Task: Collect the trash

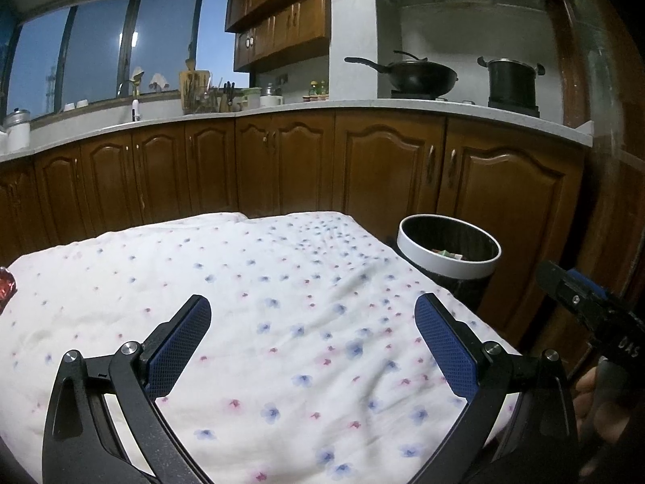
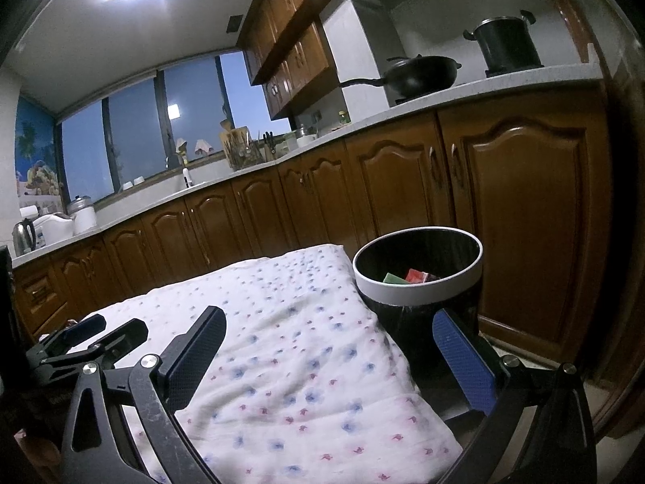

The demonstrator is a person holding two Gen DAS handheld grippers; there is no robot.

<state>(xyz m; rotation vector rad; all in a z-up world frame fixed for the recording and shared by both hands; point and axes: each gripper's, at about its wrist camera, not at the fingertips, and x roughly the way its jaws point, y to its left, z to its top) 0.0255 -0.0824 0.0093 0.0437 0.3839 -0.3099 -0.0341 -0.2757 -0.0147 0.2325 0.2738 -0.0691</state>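
left tool (image 1: 312, 347) and right tool (image 2: 330, 359), both spread wide and holding nothing, above the floral cloth (image 1: 258, 314). only the left wrist view shows a red wrapper (image 1: 6, 286) at the cloth's far left edge. the right wrist view looks deeper into the white-rimmed bin (image 2: 419, 282) beside the cloth, showing green and red trash (image 2: 407, 276) inside.

The left gripper (image 1: 312, 343) hangs over the floral cloth (image 1: 258, 298), jaws spread wide, nothing between them. Ahead to its right stands the white-rimmed bin (image 1: 449, 256) — scraps inside — and the right gripper (image 1: 580, 294) pokes in beyond. A red wrapper (image 1: 6, 284) lies far left.
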